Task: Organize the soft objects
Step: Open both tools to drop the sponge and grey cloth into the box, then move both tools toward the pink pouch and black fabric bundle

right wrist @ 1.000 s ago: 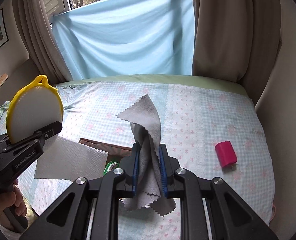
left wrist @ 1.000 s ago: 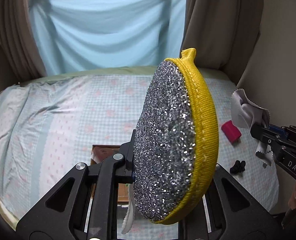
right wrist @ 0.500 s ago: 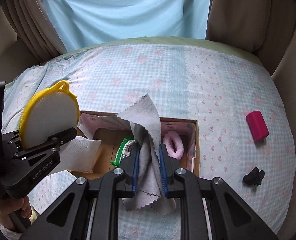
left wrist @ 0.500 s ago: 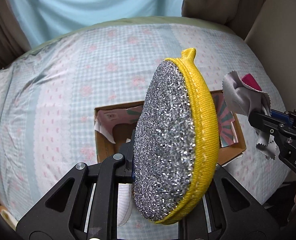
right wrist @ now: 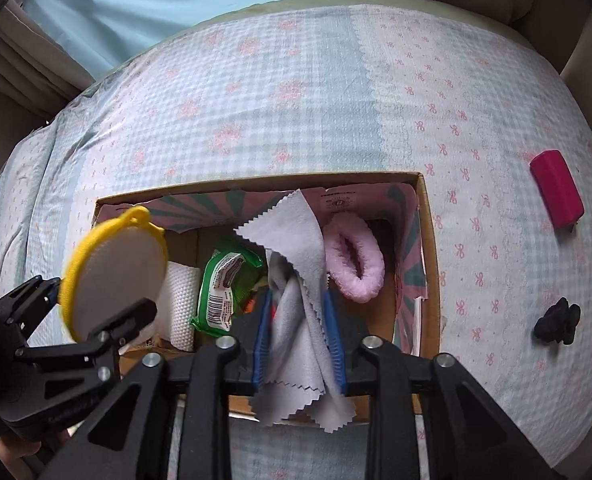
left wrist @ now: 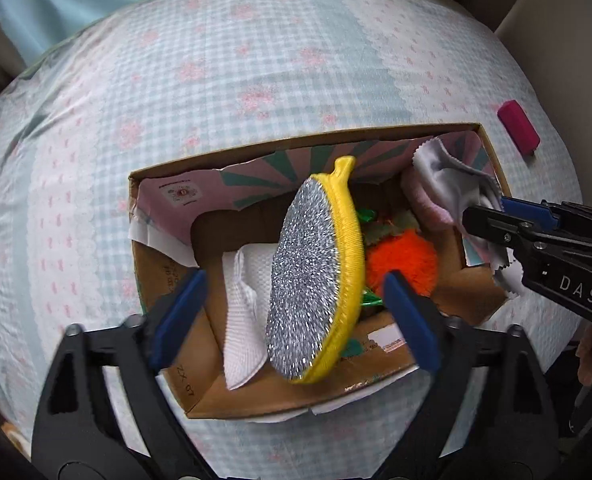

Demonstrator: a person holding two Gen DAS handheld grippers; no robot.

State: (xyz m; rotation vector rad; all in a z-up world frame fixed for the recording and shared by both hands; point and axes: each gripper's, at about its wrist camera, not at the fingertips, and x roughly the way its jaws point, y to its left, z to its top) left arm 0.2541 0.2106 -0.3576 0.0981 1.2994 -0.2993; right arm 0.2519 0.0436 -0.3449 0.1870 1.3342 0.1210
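Left gripper (left wrist: 293, 300): fingers (left wrist: 177, 316) just swung wide apart; scouring pad (left wrist: 316, 272) between them, touched by neither blue pad, hanging over the open box. Released, by all appearances.

Right gripper (right wrist: 298, 336): fingers (right wrist: 333, 332) have just been parting, about half open; grey cloth (right wrist: 296, 280) drapes loose between them, and whether the pads still press it cannot be told.

Step in hand: dropping both pieces into the cardboard box (left wrist: 163, 280). Judged next: let the cloth slip free, lift both tools clear, then go for the two items left on the bed.

Scouring pad: oval, silver glitter mesh on one face, plain pale face on the other, yellow ribbed fabric rim with a hanging loop. Light and springy.

Grey cloth: thin microfibre, pinked zigzag edges, limp folds.

Cardboard box: brown corrugated, torn printed liner in pink and green rays. It sits on the bed.

Box contents: white embossed paper towel (left wrist: 243, 304); orange fluffy pompom (left wrist: 406, 262); pink fuzzy loop (right wrist: 354, 260); green crinkly foil packet (right wrist: 223, 288) with barcode.

Bed (right wrist: 296, 92): pale blue gingham sheet, pink bow and flower print.

Outside the box, on the bed: magenta block (right wrist: 558, 192), rounded corners; small black lump (right wrist: 558, 320), kind unclear.
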